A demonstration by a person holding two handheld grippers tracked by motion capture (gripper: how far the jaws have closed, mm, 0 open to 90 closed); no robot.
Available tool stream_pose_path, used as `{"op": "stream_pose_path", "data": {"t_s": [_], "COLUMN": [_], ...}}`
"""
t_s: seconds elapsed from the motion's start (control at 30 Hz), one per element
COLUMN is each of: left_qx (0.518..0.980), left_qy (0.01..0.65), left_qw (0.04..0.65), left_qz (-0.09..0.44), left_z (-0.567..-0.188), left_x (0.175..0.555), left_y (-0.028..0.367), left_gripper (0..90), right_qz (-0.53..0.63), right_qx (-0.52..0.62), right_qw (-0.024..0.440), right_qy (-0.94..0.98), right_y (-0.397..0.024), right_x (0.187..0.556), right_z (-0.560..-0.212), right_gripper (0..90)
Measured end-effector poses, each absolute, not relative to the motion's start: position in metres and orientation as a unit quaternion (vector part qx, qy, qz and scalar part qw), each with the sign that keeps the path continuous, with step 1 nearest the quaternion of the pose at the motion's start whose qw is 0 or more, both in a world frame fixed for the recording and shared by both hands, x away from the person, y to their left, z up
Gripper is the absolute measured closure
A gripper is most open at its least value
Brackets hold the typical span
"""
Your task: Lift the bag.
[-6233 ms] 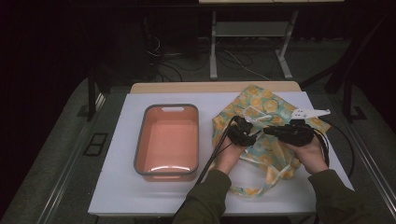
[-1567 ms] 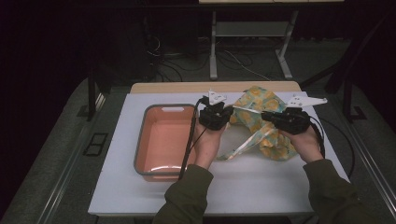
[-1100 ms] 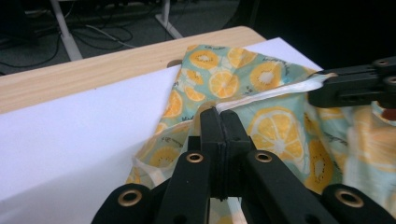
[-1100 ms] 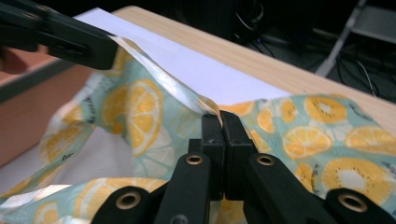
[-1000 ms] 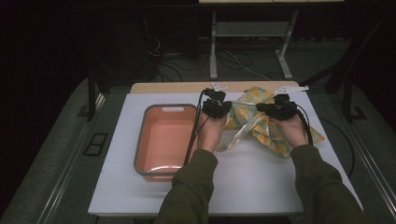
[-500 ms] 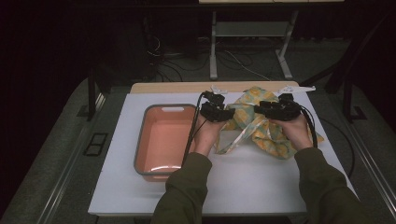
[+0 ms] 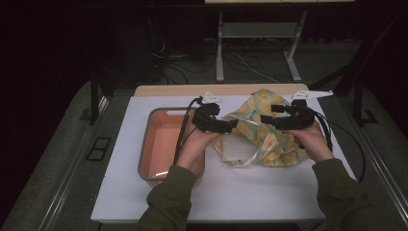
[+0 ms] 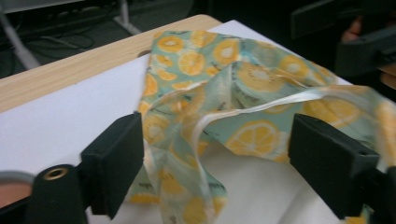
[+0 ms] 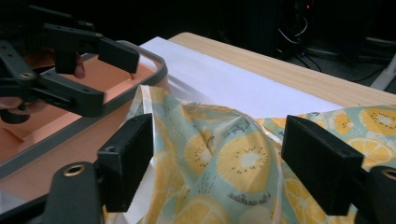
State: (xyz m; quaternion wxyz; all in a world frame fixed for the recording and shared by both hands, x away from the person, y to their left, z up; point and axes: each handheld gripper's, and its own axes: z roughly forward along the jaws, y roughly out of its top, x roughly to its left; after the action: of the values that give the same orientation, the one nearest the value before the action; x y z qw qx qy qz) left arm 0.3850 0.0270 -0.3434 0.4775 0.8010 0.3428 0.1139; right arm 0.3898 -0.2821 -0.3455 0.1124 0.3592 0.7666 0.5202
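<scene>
The lemon-print cloth bag [image 7: 269, 132] lay bunched on the white table [image 7: 250, 192], beside the orange tray [image 7: 166, 144]. Left gripper [image 8: 224, 168] and right gripper [image 9: 219, 163] hung over it, fingers wide apart, gripping nothing.

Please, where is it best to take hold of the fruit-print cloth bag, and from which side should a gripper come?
Probably the pale handle strap of the cloth bag: it arches up off the crumpled fabric, so jaws could close across it. The open left gripper already straddles it, so coming from the tray side seems best.
</scene>
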Motion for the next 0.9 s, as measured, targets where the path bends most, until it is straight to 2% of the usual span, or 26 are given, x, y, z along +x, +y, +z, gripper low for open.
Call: {"op": "stream_pose_path", "data": {"t_s": [0.43, 0.73, 0.9], "left_qx": [0.796, 0.801, 0.801], "left_qy": [0.319, 0.3, 0.291], "left_qw": [0.5, 0.502, 0.505], "left_qz": [0.123, 0.133, 0.135], "left_z": [-0.343, -0.348, -0.354], "left_x": [0.347, 0.314, 0.299], "left_y": [0.092, 0.136, 0.157], "left_gripper": [12.2, 2.6, 0.1], "right_qz": [0.521, 0.515, 0.51], "right_qx": [0.341, 0.339, 0.337], "right_qw": [0.103, 0.113, 0.124], "right_qy": [0.776, 0.779, 0.782], "right_y": [-0.29, -0.302, -0.311], "right_x": [0.362, 0.336, 0.32], "right_z": [-0.357, -0.367, -0.376], "right_gripper": [19.6, 18.1, 17.2]}}
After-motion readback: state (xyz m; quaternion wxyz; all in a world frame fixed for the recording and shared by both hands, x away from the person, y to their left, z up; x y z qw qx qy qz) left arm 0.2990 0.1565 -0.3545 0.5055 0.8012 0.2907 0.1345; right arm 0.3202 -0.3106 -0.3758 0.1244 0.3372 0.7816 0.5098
